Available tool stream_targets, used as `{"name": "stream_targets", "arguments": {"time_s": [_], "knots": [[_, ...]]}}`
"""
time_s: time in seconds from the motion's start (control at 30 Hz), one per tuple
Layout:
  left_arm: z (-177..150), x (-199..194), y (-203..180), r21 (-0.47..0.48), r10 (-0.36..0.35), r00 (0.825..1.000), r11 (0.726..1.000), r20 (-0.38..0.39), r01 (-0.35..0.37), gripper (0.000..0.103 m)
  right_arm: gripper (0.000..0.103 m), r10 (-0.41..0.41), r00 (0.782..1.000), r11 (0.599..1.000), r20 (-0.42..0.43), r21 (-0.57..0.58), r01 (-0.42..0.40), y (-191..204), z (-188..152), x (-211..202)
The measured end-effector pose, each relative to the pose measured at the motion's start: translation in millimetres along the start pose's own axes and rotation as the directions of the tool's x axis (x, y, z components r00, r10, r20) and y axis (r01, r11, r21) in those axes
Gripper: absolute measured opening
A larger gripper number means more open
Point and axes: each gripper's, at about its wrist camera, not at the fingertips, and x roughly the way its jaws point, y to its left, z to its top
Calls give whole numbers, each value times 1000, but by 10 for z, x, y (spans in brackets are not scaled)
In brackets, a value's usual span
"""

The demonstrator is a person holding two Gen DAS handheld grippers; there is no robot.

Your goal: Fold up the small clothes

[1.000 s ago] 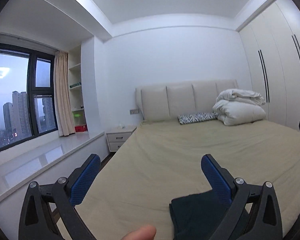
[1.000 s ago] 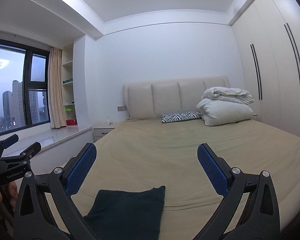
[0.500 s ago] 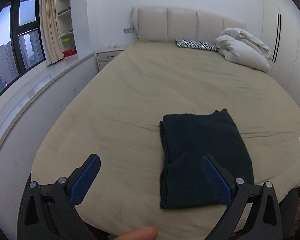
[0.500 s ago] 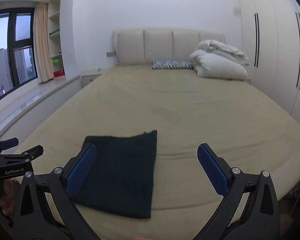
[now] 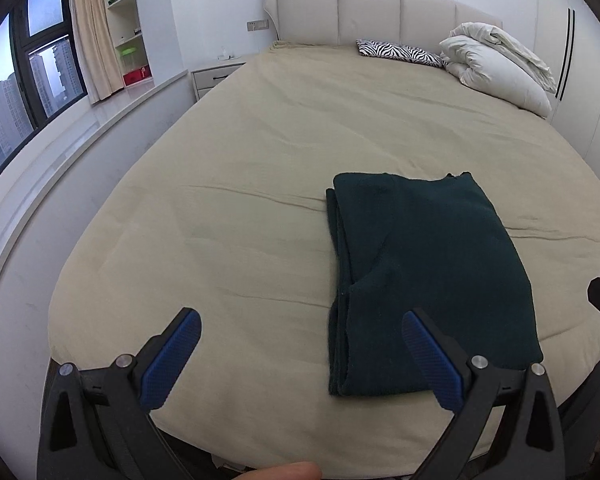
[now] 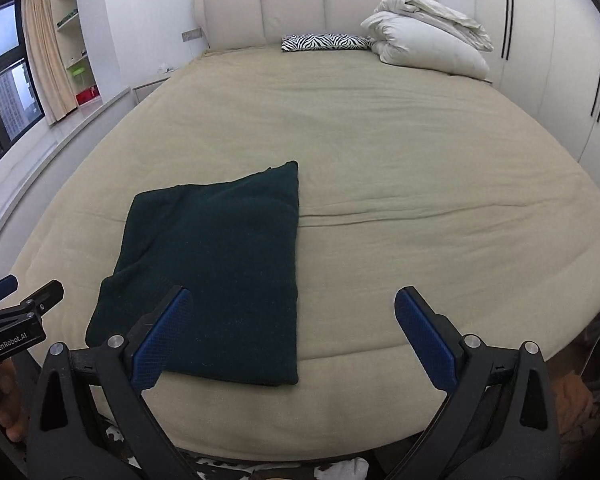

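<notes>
my left gripper (image 5: 300, 340) is spread wide with nothing between its blue pads, and my right gripper (image 6: 288, 320) stands just as wide and just as empty. both hover over the near edge of the bed (image 5: 236, 208), above the beige sheet rather than touching it.

the dark green garment (image 5: 428, 280) lies flat on the sheet near that edge, already doubled into a long rectangle. its long axis runs away from me, toward the headboard (image 5: 364, 8), with the short end nearest my tongs. in the left view it sits ahead and to the right, its layered edges facing my left side; in the right view it sits ahead and to the left, its smooth side facing my right. so it lies between the two grippers, and i judge neither much nearer. to shorten it i'd expect to take the two near corners, one each, and carry them toward the far end.

the only writing i can read is "genrobot.ai" on the side of the left gripper, seen in the right view. at the head of the bed are a zebra-print pillow (image 6: 326, 42) and a folded white duvet (image 6: 428, 40), well apart from the work.
</notes>
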Motion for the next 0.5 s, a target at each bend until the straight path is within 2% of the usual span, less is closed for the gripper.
{"name": "stream_targets", "arguments": {"time_s": [0.5], "knots": [[-63,94,45,1,-2,999,1000,-32,2,103,103,-12,999,1000,-47,-7,12,30,-72,82]]}}
